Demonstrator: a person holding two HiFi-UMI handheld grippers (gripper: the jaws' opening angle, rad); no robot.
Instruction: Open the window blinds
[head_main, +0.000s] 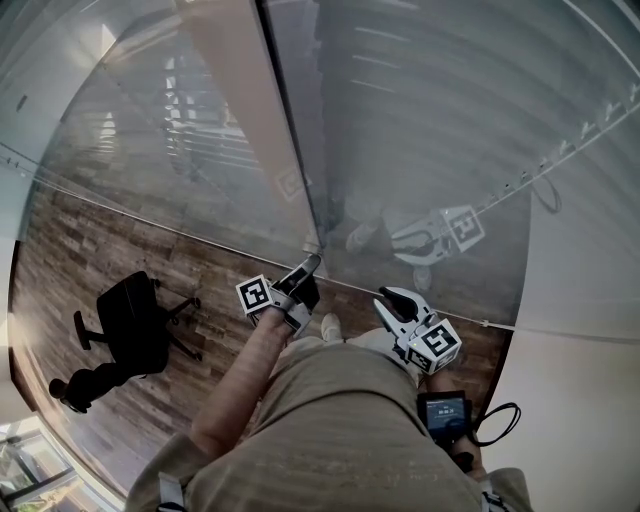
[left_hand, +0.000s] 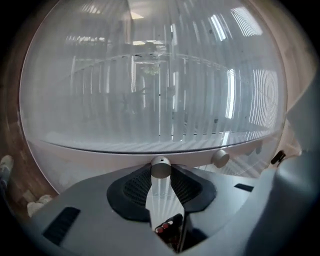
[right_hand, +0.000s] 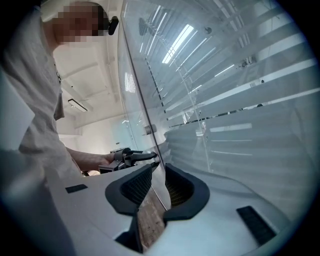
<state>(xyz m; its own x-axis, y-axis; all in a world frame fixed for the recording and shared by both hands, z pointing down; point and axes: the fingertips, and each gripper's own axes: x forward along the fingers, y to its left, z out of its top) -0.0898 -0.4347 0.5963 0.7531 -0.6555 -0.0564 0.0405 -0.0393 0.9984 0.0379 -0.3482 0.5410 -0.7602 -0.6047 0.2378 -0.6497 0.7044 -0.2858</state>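
My left tongs (left_hand: 161, 175) are closed on the small round knob (left_hand: 160, 167), which sticks out of the glass (left_hand: 75, 125) straight ahead of them. Its axis runs along the line I point, so I judge the next move to be a roll of the wrist. The blinds (left_hand: 200, 95) hang just behind that glass, while my right tongs (right_hand: 159, 172) stand open and empty, farther from the knob.

Head view steeply down, left gripper view square to nearby blinds (left_hand: 160, 100), right gripper view seemingly along them
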